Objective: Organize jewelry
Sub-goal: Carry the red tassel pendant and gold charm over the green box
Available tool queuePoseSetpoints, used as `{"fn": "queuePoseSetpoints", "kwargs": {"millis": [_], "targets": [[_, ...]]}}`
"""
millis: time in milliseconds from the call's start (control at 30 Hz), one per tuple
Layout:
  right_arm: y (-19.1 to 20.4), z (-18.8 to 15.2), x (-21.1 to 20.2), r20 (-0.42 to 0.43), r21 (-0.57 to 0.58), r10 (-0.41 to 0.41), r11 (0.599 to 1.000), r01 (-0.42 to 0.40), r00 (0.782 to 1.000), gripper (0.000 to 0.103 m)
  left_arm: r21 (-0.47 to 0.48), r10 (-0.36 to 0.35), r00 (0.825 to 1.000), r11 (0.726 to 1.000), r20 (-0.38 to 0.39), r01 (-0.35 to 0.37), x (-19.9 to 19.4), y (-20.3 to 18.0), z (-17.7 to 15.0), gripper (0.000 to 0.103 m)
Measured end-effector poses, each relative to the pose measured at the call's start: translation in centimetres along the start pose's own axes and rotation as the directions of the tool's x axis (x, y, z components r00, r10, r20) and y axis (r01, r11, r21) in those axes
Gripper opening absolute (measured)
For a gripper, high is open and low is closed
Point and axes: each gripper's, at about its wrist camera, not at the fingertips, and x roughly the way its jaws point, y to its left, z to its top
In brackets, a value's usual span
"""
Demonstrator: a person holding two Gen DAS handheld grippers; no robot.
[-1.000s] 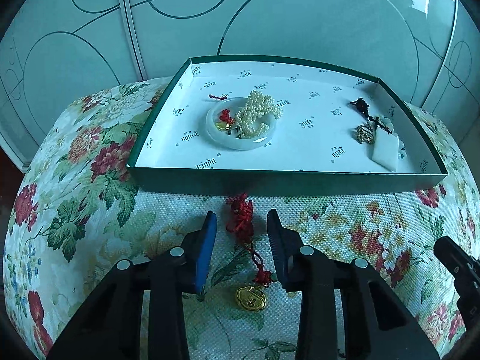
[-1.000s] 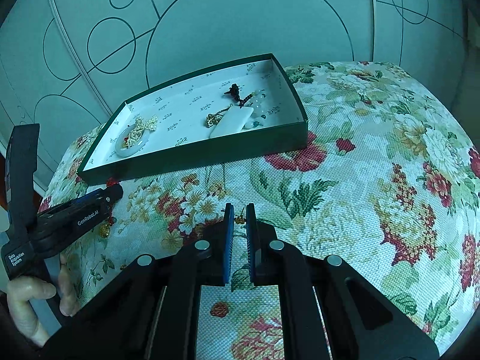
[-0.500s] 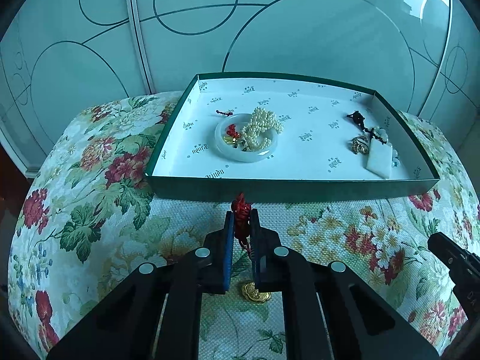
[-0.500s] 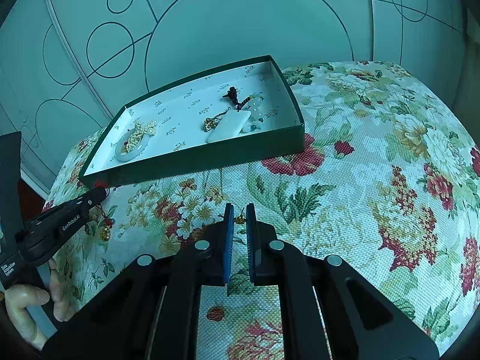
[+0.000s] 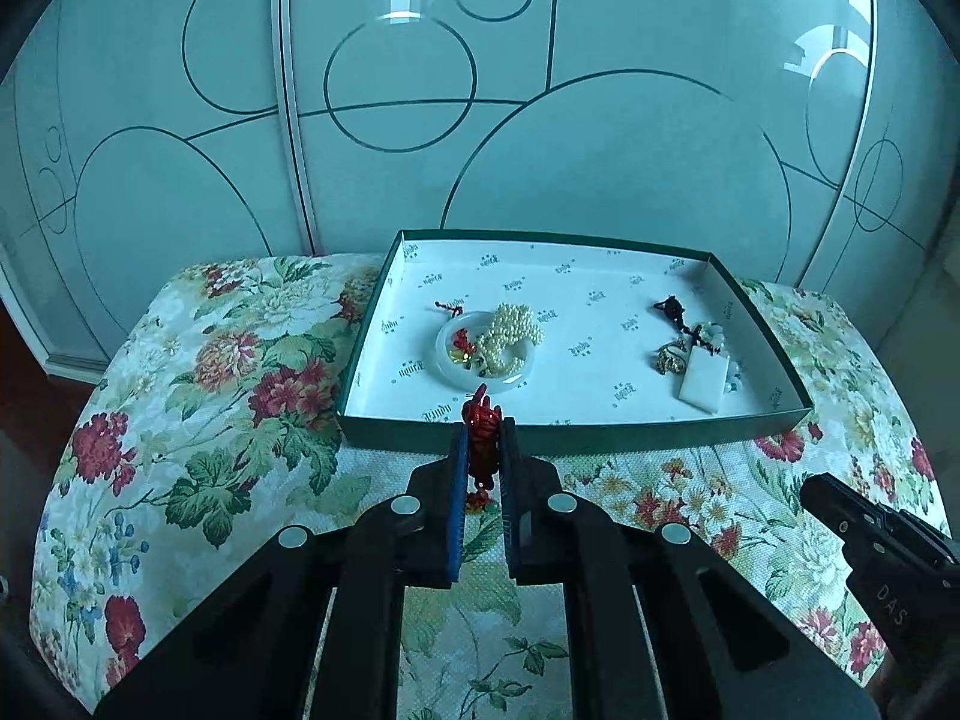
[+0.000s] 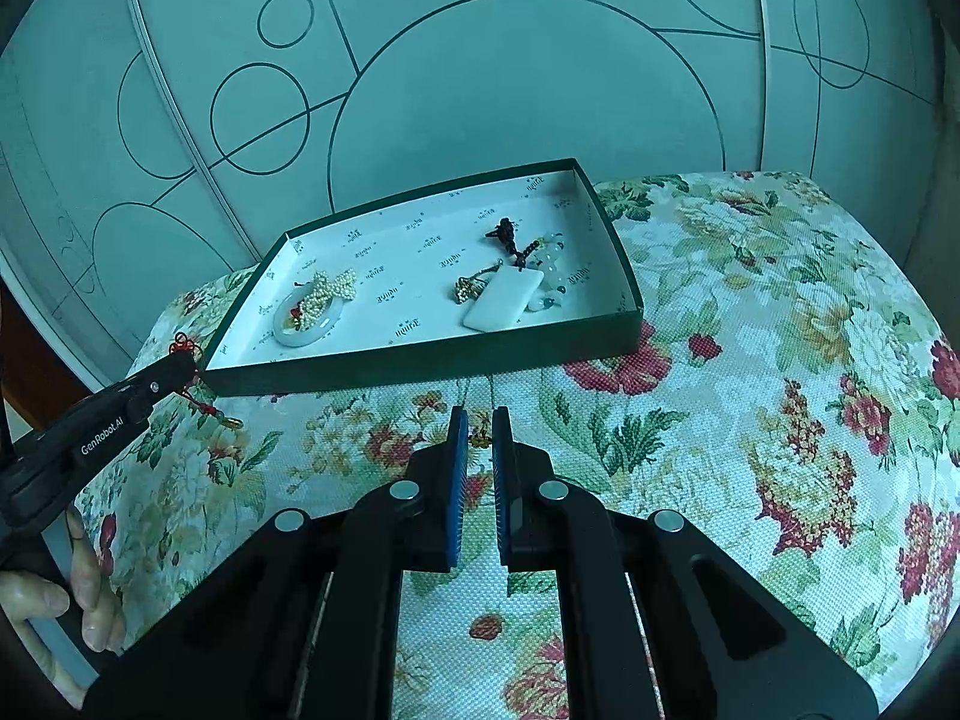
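Observation:
My left gripper (image 5: 482, 426) is shut on a red knotted cord charm (image 5: 482, 441) and holds it above the floral cloth, just in front of the green box (image 5: 576, 438). The charm's cord and gold pendant hang below it (image 6: 207, 405). The white-lined box (image 6: 420, 360) holds a jade bangle (image 5: 456, 369) with a pearl strand (image 5: 510, 333) at the left, and a white rectangular pendant (image 5: 705, 384) with a dark cord and beads at the right. My right gripper (image 6: 480, 420) is shut and empty over the cloth, in front of the box.
The box sits on a table covered with a floral cloth (image 6: 780, 360). Frosted glass doors with circle patterns (image 5: 480, 120) stand right behind the table. The right gripper's body (image 5: 870, 540) shows at the lower right of the left wrist view.
My left gripper closed on the red cord charm and lifted it off the cloth toward the box's front wall. My right gripper stayed shut and nearly still.

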Motion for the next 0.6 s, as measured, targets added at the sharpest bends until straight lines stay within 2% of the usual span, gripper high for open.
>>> {"fn": "queuePoseSetpoints", "kwargs": {"millis": [300,600], "targets": [[1.8,3.4,-0.5,0.061,-0.043,0.026,0.999,-0.023,0.998,0.008,0.026,-0.022,0.996,0.999,0.090,0.020,-1.4,-0.9,3.7,0.010],[3.0,8.4,0.5,0.129,-0.054,0.040,0.998,-0.034,0.991,0.008,0.046,-0.017,0.988,0.999,0.155,0.010,-0.1,-1.9,8.7,0.010]]}}
